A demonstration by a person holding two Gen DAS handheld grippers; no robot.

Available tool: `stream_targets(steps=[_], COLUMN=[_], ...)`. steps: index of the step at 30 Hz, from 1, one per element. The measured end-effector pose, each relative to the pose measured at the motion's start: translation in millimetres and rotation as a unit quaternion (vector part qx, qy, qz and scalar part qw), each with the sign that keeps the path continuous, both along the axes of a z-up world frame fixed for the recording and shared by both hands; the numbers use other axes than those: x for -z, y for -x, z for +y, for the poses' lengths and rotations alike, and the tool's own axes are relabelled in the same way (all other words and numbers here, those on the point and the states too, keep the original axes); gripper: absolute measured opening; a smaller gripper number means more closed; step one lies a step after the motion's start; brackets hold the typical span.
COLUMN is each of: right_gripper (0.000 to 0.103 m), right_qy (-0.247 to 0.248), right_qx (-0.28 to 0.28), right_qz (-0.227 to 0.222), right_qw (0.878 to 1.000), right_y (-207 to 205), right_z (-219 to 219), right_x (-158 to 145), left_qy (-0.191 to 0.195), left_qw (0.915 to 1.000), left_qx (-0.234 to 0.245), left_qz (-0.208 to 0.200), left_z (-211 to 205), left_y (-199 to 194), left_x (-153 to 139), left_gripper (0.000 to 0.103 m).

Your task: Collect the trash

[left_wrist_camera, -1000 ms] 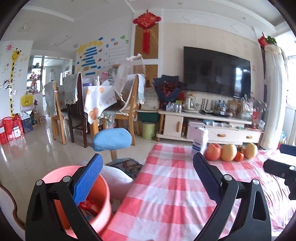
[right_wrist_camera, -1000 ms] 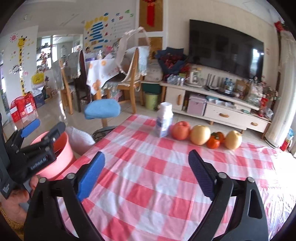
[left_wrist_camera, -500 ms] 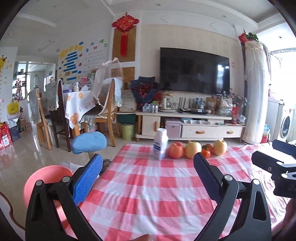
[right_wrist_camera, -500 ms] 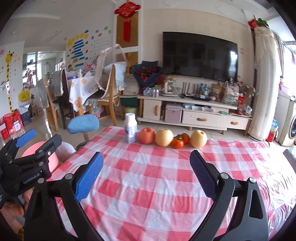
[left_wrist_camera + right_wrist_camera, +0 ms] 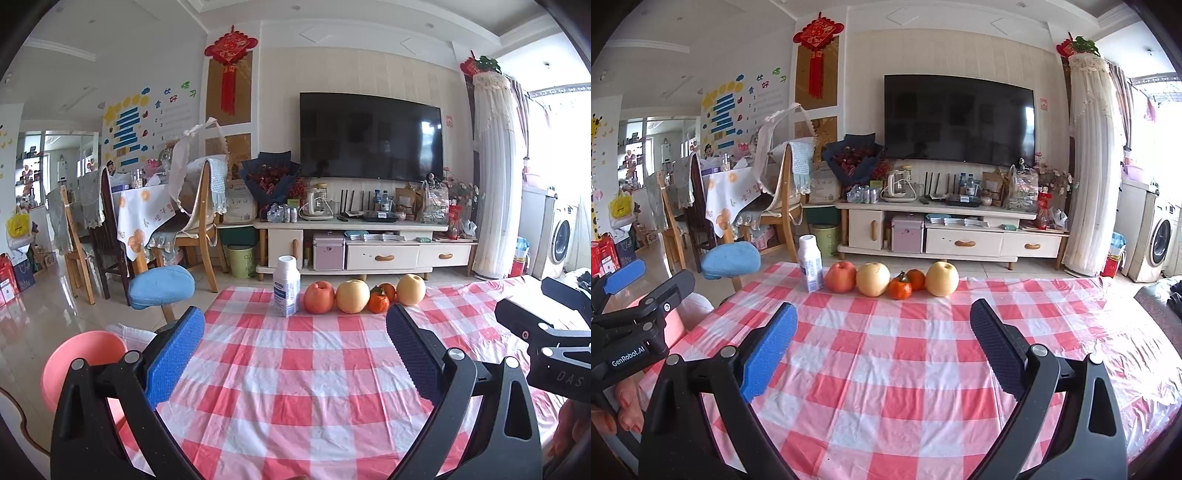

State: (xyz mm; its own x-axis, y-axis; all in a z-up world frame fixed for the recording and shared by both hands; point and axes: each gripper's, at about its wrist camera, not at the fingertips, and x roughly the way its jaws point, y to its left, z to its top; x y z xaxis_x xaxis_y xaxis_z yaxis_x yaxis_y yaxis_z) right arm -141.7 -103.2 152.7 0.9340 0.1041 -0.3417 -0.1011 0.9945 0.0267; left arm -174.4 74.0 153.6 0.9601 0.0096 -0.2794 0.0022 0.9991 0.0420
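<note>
Left gripper (image 5: 293, 341) released, jaws spread wide, nothing between pads, held over red-and-white checked tablecloth (image 5: 295, 369). Right gripper (image 5: 882, 339) likewise released and empty above same cloth. Pink bin (image 5: 79, 363) sits off table edge, at 9 o'clock in left wrist view (contents not visible). White milk bottle (image 5: 287, 286) upright at 12 o'clock near far table edge. Right of it, row of fruit: red apple (image 5: 320, 296) just beside bottle, yellow pear (image 5: 352, 296), two oranges (image 5: 378, 301), second pear (image 5: 411, 289).
</note>
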Motion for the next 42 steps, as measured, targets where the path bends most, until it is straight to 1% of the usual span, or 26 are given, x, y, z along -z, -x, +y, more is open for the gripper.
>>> stream_targets(steps=[5, 9, 14, 19, 23, 36, 42], right_gripper=[0.095, 0.095, 0.095, 0.095, 0.095, 0.095, 0.095], right_qy=[0.002, 0.001, 0.002, 0.013, 0.019, 0.016, 0.020], right_qx=[0.010, 0.019, 0.024, 0.025, 0.028, 0.026, 0.025], right_qz=[0.000, 0.004, 0.002, 0.002, -0.001, 0.004, 0.017], right_qw=[1.000, 1.000, 1.000, 1.000, 0.999, 1.000, 0.999], right_y=[-1, -4, -4, -5, -5, -7, -15], right_z=[-13, -23, -26, -26, -25, -27, -28], right_x=[4, 8, 10, 13, 14, 15, 25], left_qy=[-0.010, -0.011, -0.011, -0.016, -0.014, -0.013, -0.017], left_qw=[0.9999, 0.9999, 0.9999, 0.9998, 0.9998, 0.9998, 0.9996], left_qx=[0.006, 0.007, 0.008, 0.009, 0.009, 0.006, 0.006], left_qz=[0.002, 0.003, 0.005, 0.008, 0.007, 0.010, 0.022], left_z=[-17, -25, -28, -38, -39, -41, -42], left_y=[-2, -3, -5, -9, -10, -14, -23], left_x=[1, 3, 3, 7, 7, 12, 20], left_gripper=[0.098, 0.098, 0.098, 0.098, 0.098, 0.098, 0.098])
